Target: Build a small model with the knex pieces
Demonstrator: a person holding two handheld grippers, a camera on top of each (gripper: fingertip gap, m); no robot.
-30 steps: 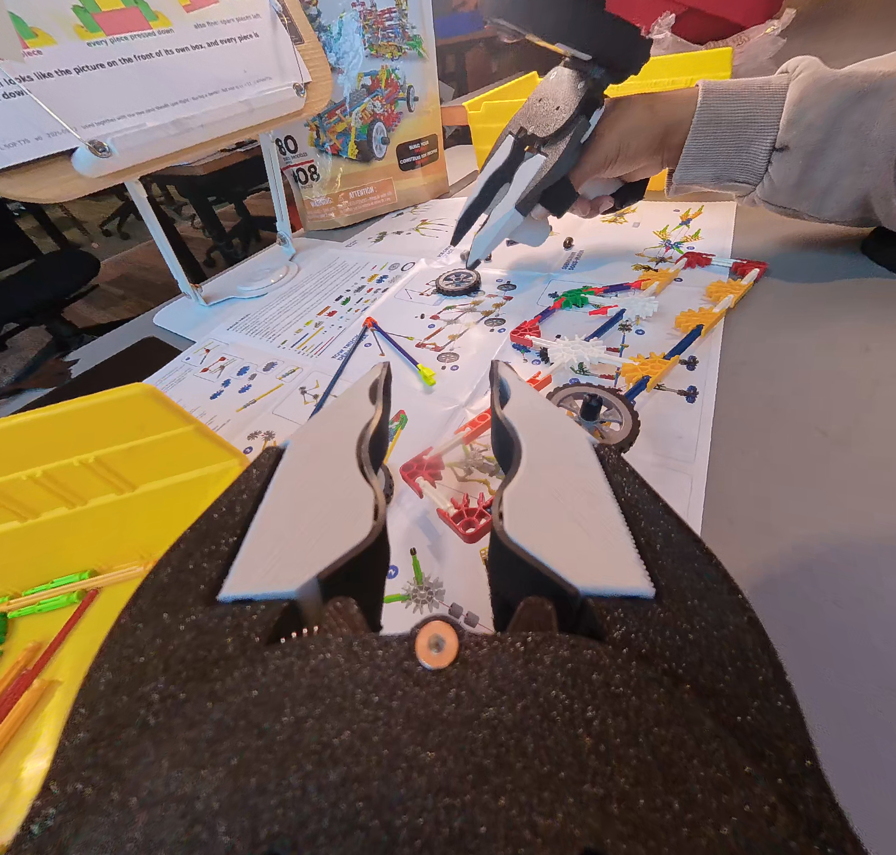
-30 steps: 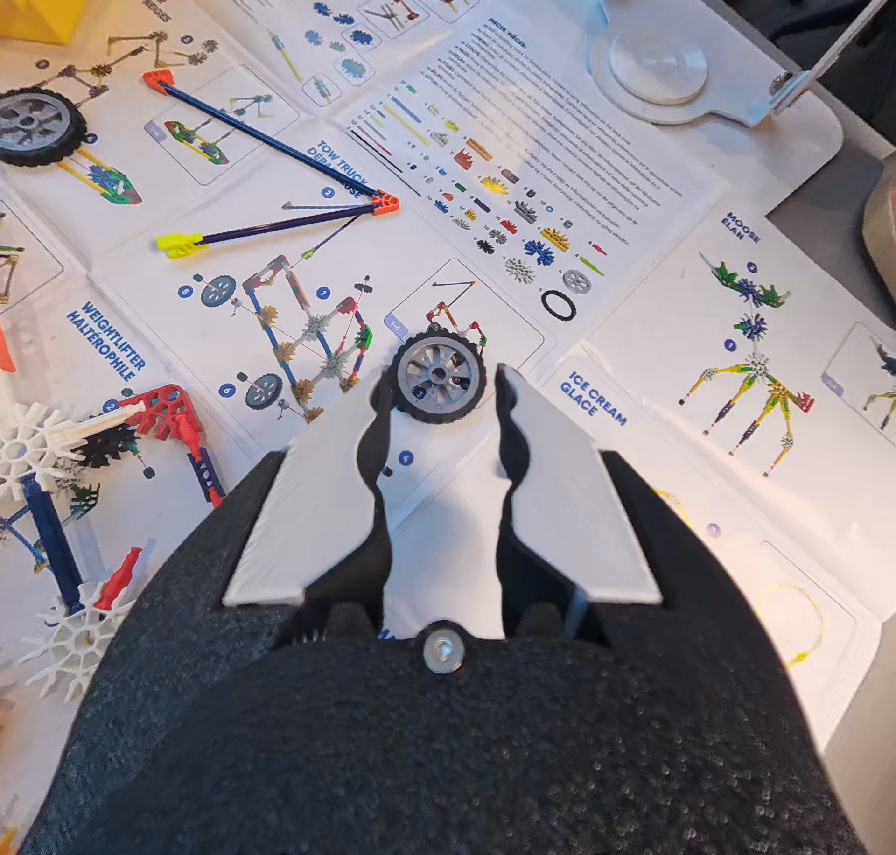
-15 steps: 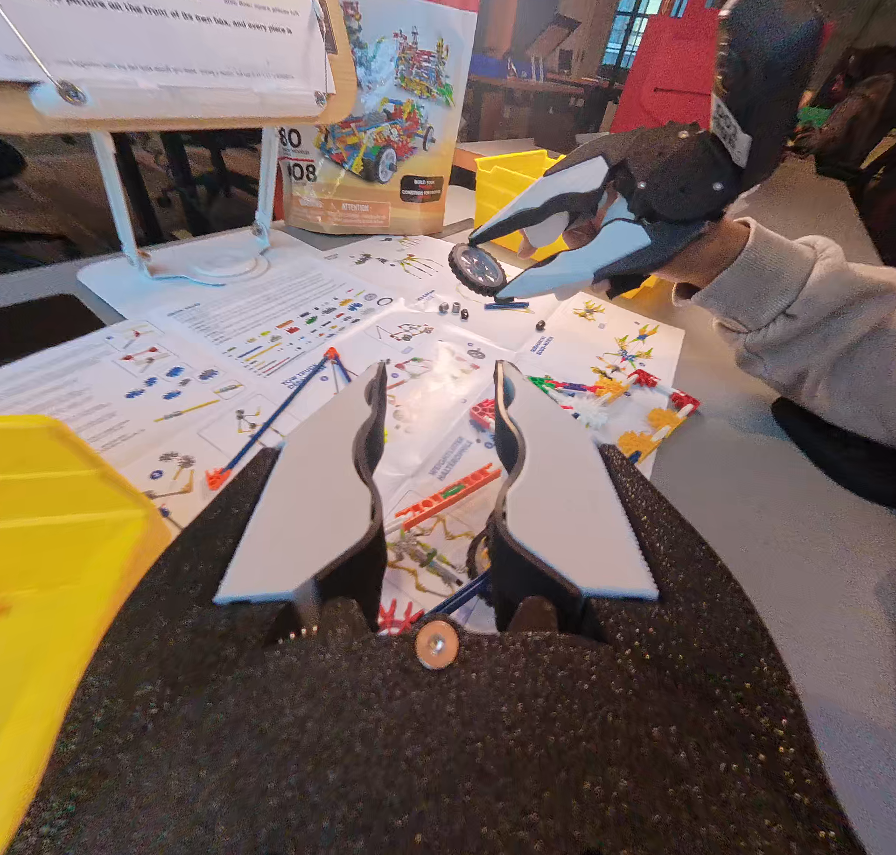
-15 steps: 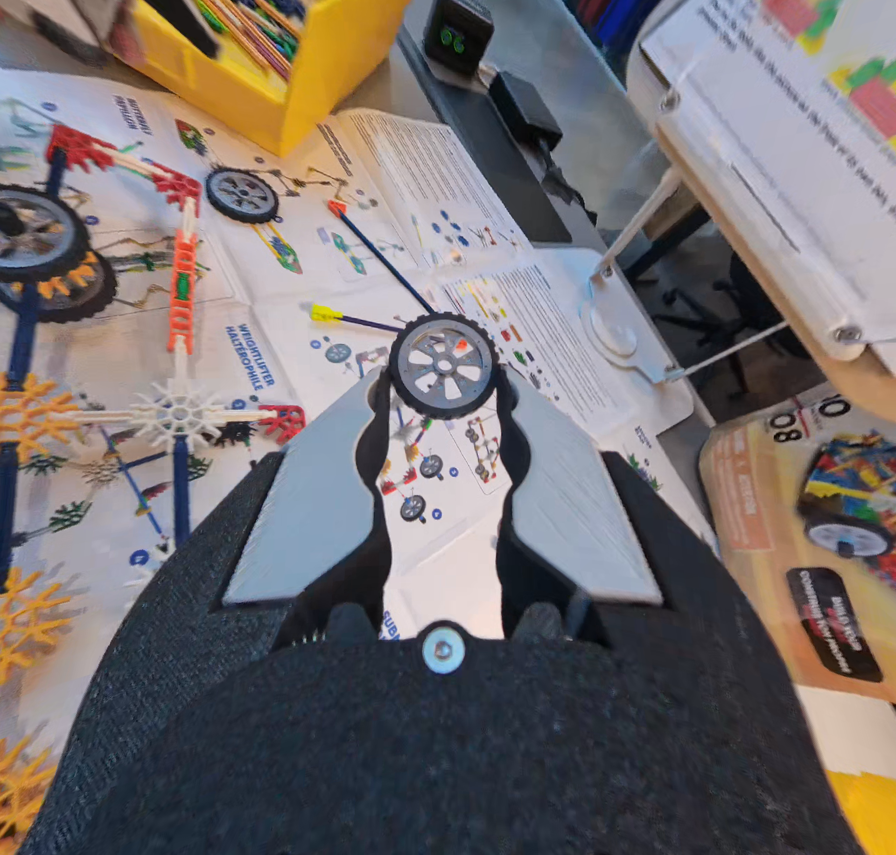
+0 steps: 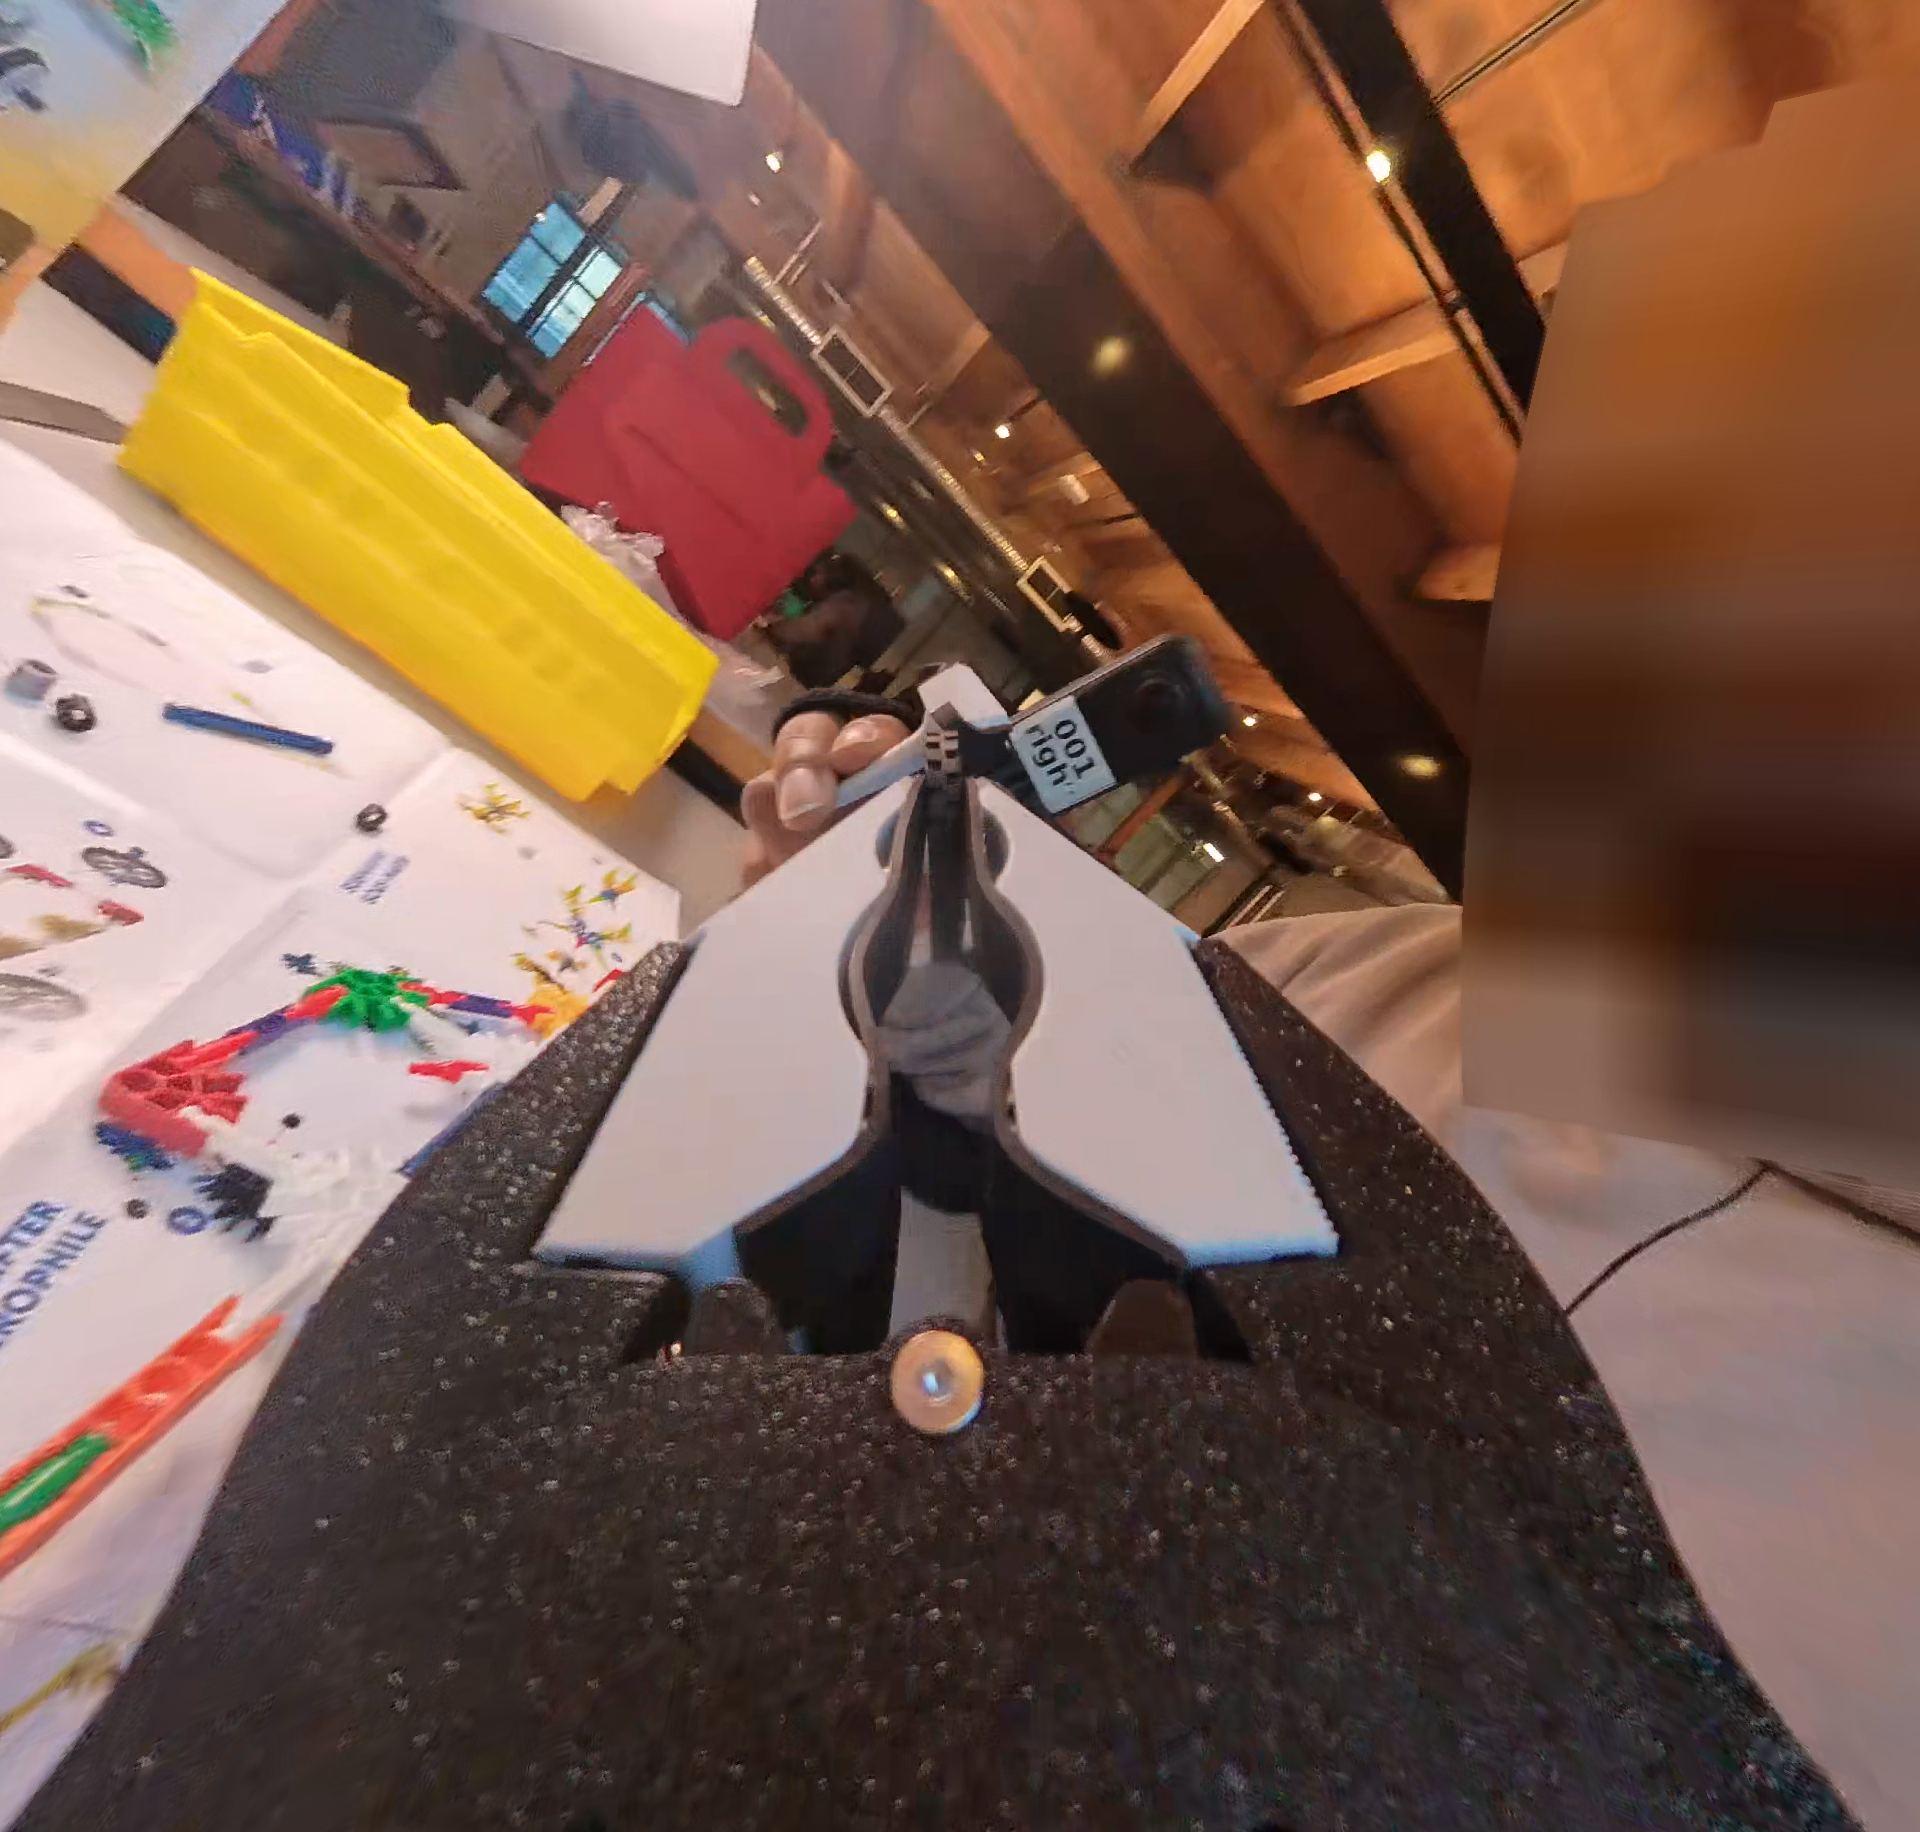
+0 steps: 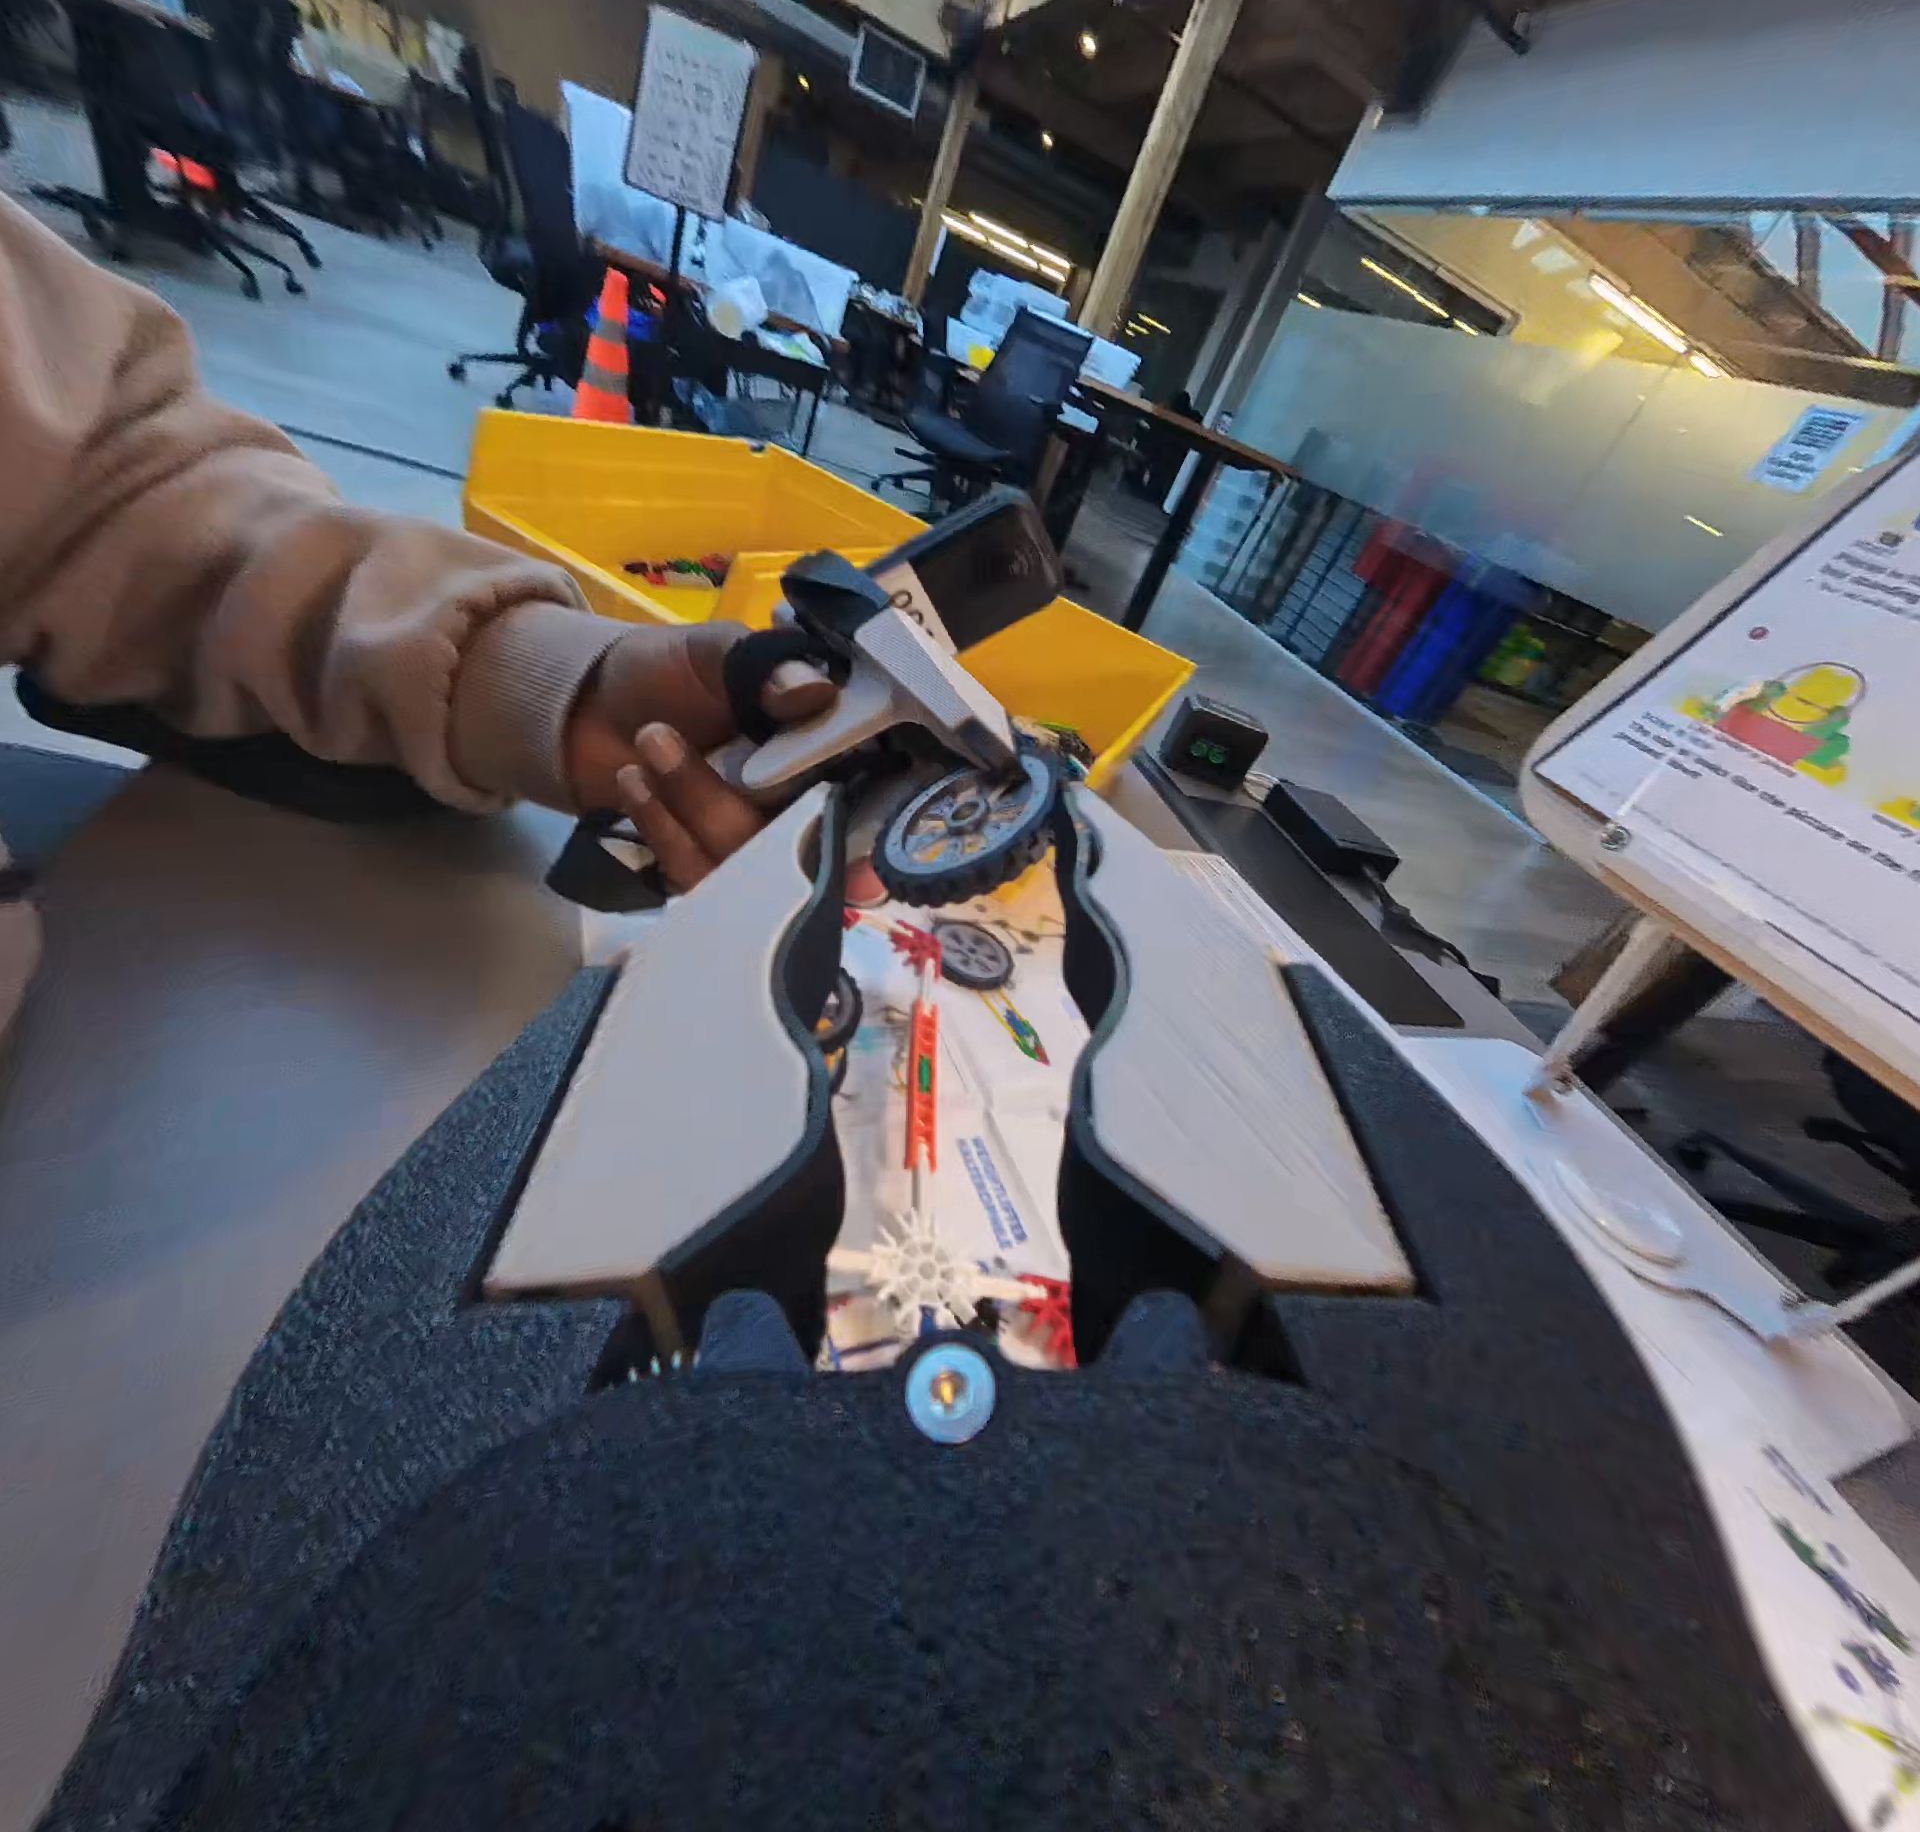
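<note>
- Right wrist view: the right tool is clamped on a small black-tyred, grey-spoked plastic wheel. Its two fingertips press the tread from either side and hold the wheel in the air above the table.
- The left tool, gripped by a hand in a tan sleeve, comes in from the far left. Its fingers are drawn together and appear to pinch the wheel's upper rim across its thin width, so both tools hold the same part.
- Left wrist view: the wheel shows edge-on as a thin treaded strip at the closed fingertips, with the right tool's black camera block just behind.
- Below the wheel lies a white printed instruction sheet with a second loose wheel, an orange rod and a white snowflake connector on it. A red, green and blue rod-and-connector model lies at the near left.
- Farther off are a yellow plastic parts bin and, at the right, a white document stand.
- Risk: each grip is narrow and sits on a curved or thin surface. If the two tools pull or twist against each other, the wheel could pivot or pop free and roll off among the loose pieces.
- Risk: if one tool lets go before the other is firm, the wheel could tilt in the remaining grip.
</note>
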